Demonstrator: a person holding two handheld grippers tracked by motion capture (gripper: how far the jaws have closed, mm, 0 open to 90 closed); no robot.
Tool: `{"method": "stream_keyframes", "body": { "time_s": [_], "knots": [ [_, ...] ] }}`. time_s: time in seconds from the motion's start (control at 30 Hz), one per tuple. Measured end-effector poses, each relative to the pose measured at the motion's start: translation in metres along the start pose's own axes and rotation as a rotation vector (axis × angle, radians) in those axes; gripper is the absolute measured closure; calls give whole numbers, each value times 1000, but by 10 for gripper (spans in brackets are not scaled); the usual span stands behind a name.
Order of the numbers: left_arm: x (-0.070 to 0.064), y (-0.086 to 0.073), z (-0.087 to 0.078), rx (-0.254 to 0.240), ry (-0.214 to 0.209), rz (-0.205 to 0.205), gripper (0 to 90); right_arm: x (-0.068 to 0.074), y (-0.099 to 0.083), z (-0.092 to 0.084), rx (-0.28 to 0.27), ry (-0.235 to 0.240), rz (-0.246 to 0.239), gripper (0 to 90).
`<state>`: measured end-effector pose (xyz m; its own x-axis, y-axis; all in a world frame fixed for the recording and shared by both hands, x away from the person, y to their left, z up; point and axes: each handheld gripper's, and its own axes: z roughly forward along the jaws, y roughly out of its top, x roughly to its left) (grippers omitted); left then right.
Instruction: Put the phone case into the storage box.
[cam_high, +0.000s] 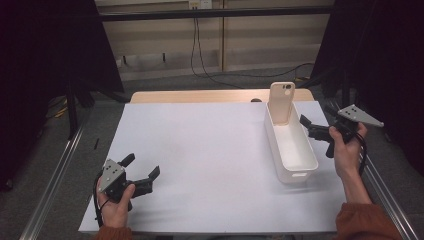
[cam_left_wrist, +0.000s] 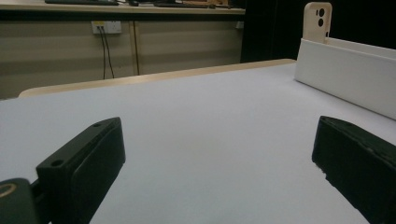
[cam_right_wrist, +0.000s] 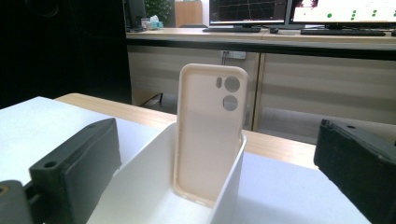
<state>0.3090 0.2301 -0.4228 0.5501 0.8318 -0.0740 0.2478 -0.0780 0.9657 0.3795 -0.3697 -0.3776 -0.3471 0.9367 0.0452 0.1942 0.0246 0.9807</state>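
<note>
Phone case (cam_high: 282, 101) upright in my bin (cam_high: 296, 159)
Long axis vertical, camera holes up; left tongs (cam_high: 142, 169) and right tongs (cam_high: 306, 126) open, empty.

rust-orange sleeves (cam_high: 362, 222); 2 black grippers, left (cam_high: 142, 171), right (cam_high: 306, 126), grey 3-cornered top plates

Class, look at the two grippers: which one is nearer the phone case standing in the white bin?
The right gripper, beside the white bin holding the phone case; the left gripper is across the table.

Beige phone case (cam_right_wrist: 210, 135) w/ plain white bin (cam_high: 292, 150), white tabletop (cam_high: 200, 150), black grippers.
</note>
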Motion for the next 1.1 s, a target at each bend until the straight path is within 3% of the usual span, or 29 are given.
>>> {"method": "stream_keyframes", "body": {
  "time_s": [0.73, 1.1],
  "knots": [
    [-1, -1, -3, -1, 6, 5, 26, 21, -16, -44, -7, 1, -2, 3],
    [-1, -1, -5, -2, 10, 3, 27, 31, -25, -67, -16, -21, -5, 2]
  ]
}}
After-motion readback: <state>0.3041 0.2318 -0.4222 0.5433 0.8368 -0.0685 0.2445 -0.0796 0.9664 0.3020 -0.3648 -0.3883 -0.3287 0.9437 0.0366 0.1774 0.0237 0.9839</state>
